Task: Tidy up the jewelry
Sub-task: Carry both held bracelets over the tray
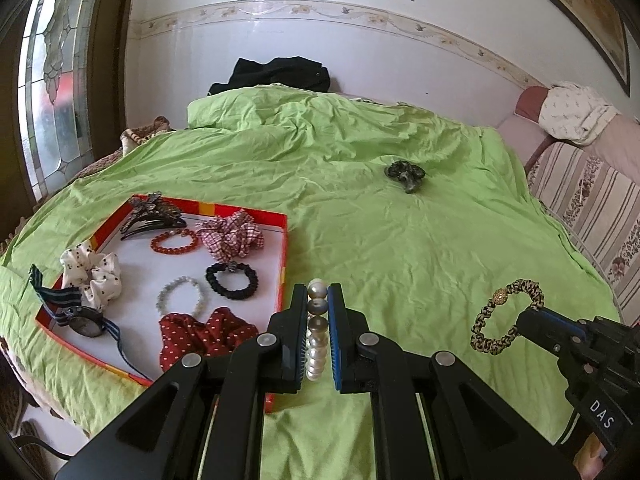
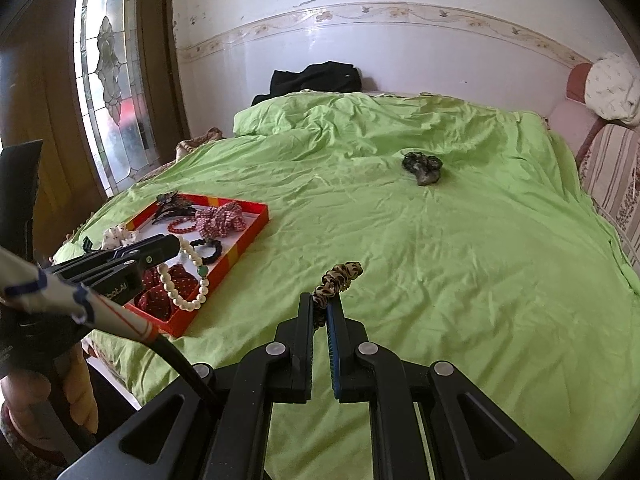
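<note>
left gripper (image 1: 318,304) clamped on pearl bracelet (image 1: 316,332), hung at tray (image 1: 285,248) near edge | right gripper (image 2: 320,308) clamped on leopard scrunchie (image 2: 338,278) | tray lies leftward, left nearer

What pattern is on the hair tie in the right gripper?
Leopard print on the hair tie, tan and black; clearest in the left wrist view.

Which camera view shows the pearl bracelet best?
The right wrist view: the pearl bracelet hangs there as a nearly whole loop from the left gripper, with one green bead showing. The left wrist view shows it only edge-on, a column of pearls between that gripper's fingers.
</note>
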{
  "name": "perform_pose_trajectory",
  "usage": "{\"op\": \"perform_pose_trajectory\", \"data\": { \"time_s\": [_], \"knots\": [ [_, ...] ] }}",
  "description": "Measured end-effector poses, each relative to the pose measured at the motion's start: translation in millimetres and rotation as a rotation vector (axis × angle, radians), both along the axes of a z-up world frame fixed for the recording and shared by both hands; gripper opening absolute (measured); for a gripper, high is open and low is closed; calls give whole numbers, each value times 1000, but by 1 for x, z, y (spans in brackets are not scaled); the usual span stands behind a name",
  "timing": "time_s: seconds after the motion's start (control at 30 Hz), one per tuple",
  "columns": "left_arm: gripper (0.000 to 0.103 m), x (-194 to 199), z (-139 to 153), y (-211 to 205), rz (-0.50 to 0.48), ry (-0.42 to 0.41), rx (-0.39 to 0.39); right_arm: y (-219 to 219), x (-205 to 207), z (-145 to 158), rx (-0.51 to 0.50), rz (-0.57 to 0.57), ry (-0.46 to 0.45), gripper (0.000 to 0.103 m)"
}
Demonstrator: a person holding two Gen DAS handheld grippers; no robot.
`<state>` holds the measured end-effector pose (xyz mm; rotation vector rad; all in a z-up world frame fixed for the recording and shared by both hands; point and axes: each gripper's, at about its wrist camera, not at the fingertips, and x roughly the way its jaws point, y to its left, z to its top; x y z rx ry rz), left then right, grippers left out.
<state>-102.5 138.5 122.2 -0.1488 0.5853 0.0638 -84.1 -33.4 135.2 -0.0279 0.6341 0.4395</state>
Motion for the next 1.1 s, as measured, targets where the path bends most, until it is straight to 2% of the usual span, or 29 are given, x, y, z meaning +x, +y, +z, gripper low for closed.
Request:
{"op": "perform_pose_trajectory", "data": {
  "time_s": [0.27, 0.4, 0.6, 1.1],
  "knots": [
    [9, -10, -8, 5, 42, 3, 67, 13, 3, -1, -12, 20, 11, 8],
    [9, -12, -8, 12, 48, 1, 53, 21, 3, -3, -8, 40, 27, 8],
    [9, -12, -3, 23, 57, -3, 34, 33, 1, 5, -26, 71, 0, 8],
    [9, 5, 29, 70, 124, -39, 62, 67, 24, 17, 5, 135, 13, 8]
  ]
}}
